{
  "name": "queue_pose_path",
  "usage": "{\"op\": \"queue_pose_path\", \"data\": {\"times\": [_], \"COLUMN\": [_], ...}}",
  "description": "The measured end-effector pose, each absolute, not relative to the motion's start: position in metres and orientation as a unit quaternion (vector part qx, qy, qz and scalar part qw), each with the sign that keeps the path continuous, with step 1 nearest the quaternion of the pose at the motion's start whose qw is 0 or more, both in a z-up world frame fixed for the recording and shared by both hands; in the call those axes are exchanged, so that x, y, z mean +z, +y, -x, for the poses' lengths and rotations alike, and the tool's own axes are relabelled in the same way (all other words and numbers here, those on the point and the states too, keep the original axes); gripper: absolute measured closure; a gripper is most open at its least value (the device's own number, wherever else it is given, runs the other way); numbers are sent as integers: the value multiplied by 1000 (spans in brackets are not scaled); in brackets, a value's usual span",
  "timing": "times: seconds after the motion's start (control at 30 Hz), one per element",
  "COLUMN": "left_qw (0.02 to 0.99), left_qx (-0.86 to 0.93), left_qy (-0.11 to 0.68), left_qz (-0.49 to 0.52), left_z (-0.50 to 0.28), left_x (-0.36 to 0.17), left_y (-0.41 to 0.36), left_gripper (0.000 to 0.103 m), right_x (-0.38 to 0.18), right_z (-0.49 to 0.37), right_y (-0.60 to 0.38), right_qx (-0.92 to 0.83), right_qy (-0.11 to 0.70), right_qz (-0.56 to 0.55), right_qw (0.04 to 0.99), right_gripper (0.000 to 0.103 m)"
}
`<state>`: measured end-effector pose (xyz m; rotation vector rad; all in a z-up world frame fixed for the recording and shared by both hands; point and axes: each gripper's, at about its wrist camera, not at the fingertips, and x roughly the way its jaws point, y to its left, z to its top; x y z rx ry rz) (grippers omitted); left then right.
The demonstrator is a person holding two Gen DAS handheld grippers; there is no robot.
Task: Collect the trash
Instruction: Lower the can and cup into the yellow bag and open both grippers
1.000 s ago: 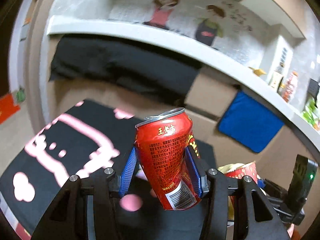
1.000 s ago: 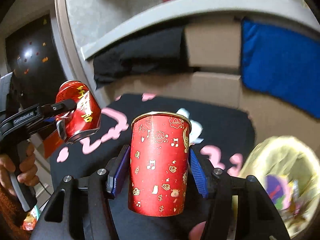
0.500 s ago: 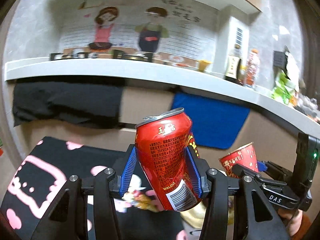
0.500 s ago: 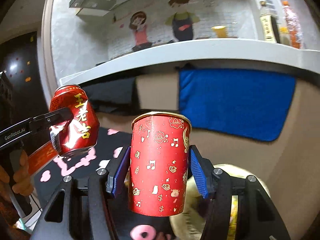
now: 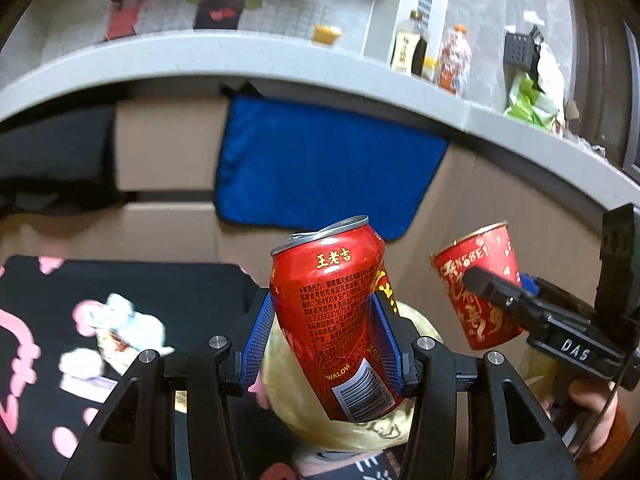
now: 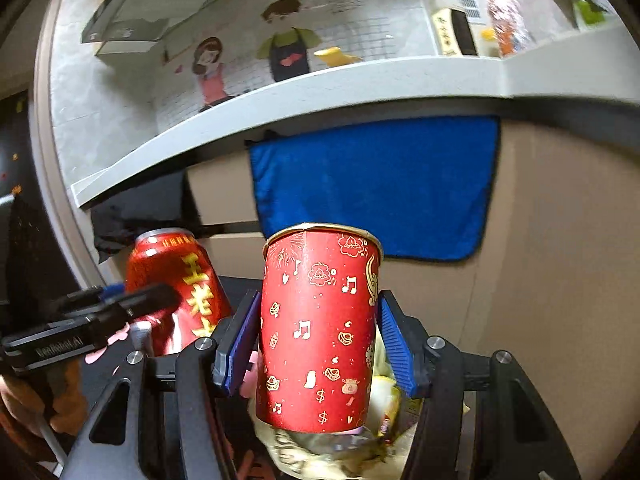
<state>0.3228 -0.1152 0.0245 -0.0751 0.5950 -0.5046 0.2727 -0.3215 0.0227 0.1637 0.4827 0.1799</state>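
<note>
Left gripper clamps the dented can mid-body, right gripper pinches the paper cup, both over the yellow trash bag; probably light, thin-walled, crushable, so grip gently.

Drink can: red, gold lettering. Paper cup: red, gold music-note motifs. Hanging towel: blue. Cloth: black, pink print.
</note>
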Motion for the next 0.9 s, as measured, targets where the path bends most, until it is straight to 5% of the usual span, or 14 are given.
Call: {"op": "queue_pose_path", "data": {"times": [0.33, 0.53, 0.77, 0.9], "left_qw": [893, 857, 884, 903], "left_qx": [-285, -329, -285, -251], "left_qy": [346, 392, 366, 347], "left_qz": [46, 53, 53, 32], "left_z": [-359, -384, -381, -372], "left_x": [-23, -42, -36, -32], "left_y": [-148, -158, -133, -113], "left_gripper": [53, 34, 32, 30], "right_x": [-3, -22, -48, -69], "right_z": [-290, -299, -316, -335], "right_y": [-345, -356, -355, -348], "right_qx": [66, 50, 46, 53], "right_qy": [266, 285, 308, 337], "right_qz": [-89, -100, -108, -106], "right_qw": [958, 952, 944, 934], "right_gripper": [48, 48, 47, 38]}}
